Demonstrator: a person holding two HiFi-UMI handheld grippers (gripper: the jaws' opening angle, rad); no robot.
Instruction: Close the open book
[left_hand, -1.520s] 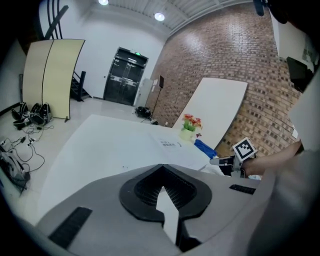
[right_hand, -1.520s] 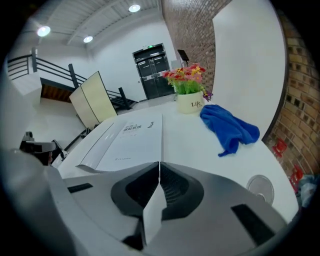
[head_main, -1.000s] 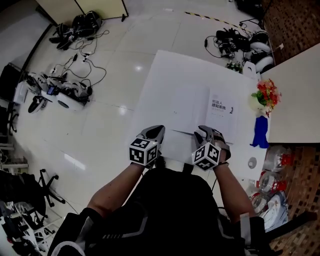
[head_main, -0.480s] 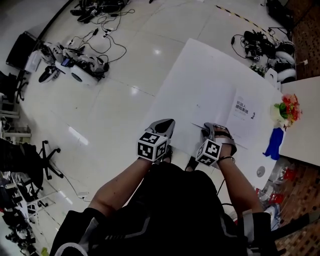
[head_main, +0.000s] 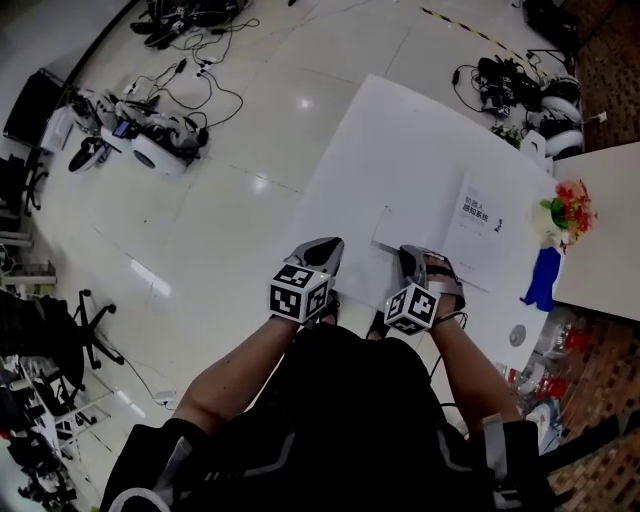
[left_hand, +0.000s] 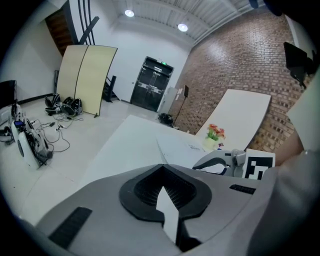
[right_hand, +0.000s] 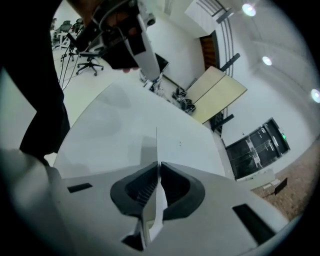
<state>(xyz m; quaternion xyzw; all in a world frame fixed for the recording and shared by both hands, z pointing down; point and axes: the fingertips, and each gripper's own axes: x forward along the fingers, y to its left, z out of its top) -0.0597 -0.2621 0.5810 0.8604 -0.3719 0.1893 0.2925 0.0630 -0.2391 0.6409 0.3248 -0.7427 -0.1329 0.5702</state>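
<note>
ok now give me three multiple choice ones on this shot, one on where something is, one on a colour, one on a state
1. Seen from the head view, where are the flowers?
A) right of the book
B) left of the book
C) on top of the book

2. What colour is the table under the book?
A) brown
B) white
C) green

3. What are the right tongs doing?
A) spread wide over bare table
B) shut on the flowers
C) shut on a page of the book

Key:
1 A, the flowers stand past the book's right edge in the head view.
2 B, the surface is white all round the book.
3 C, in the right gripper view the jaws, which have just been closing, press on a thin white page standing on edge between them.
</note>
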